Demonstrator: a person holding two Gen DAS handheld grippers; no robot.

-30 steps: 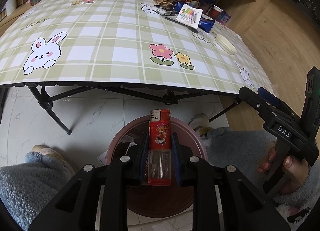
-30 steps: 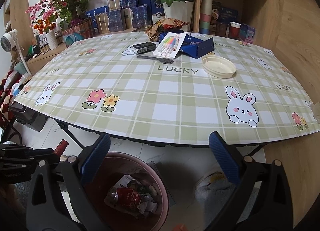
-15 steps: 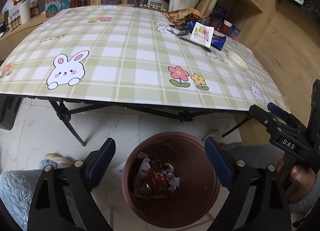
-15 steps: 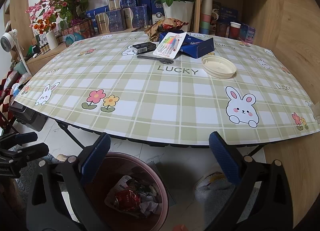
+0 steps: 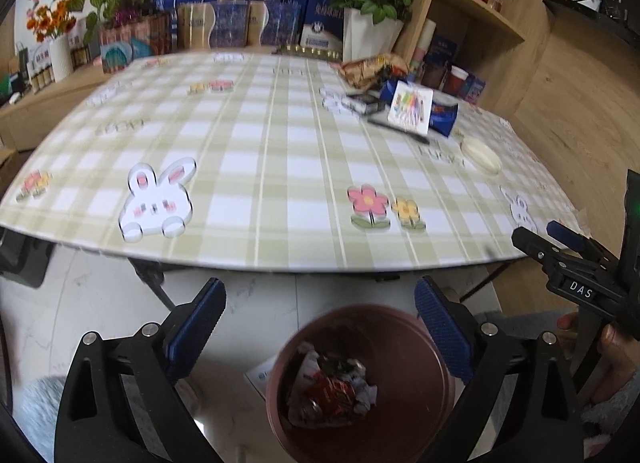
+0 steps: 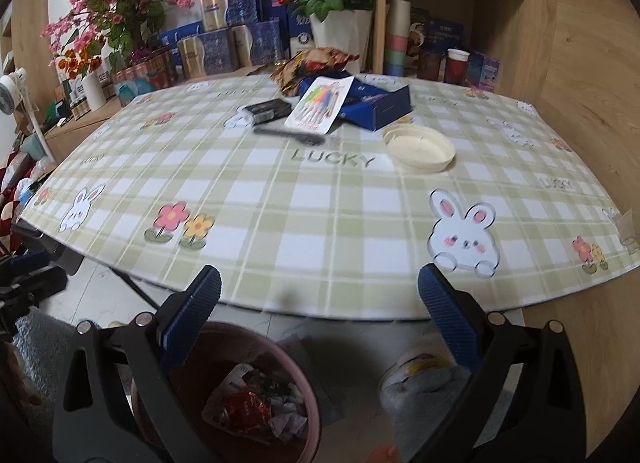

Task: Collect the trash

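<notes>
Under checked tablecloth [image 5: 280, 167], marble floor [image 5: 80, 303]

Green-and-white plaid tablecloth [image 6: 320, 215] with bunnies and flowers, maroon bin [image 5: 404, 343], cream lid [image 6: 420, 147], blue box [image 6: 380, 105]

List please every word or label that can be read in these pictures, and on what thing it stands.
"LUCKY": tablecloth, printed in green.
"DAS": right gripper, white letters on its black body.
Boxes behind the table: print too blurred to read.
Colourful card: no legible words.
</notes>
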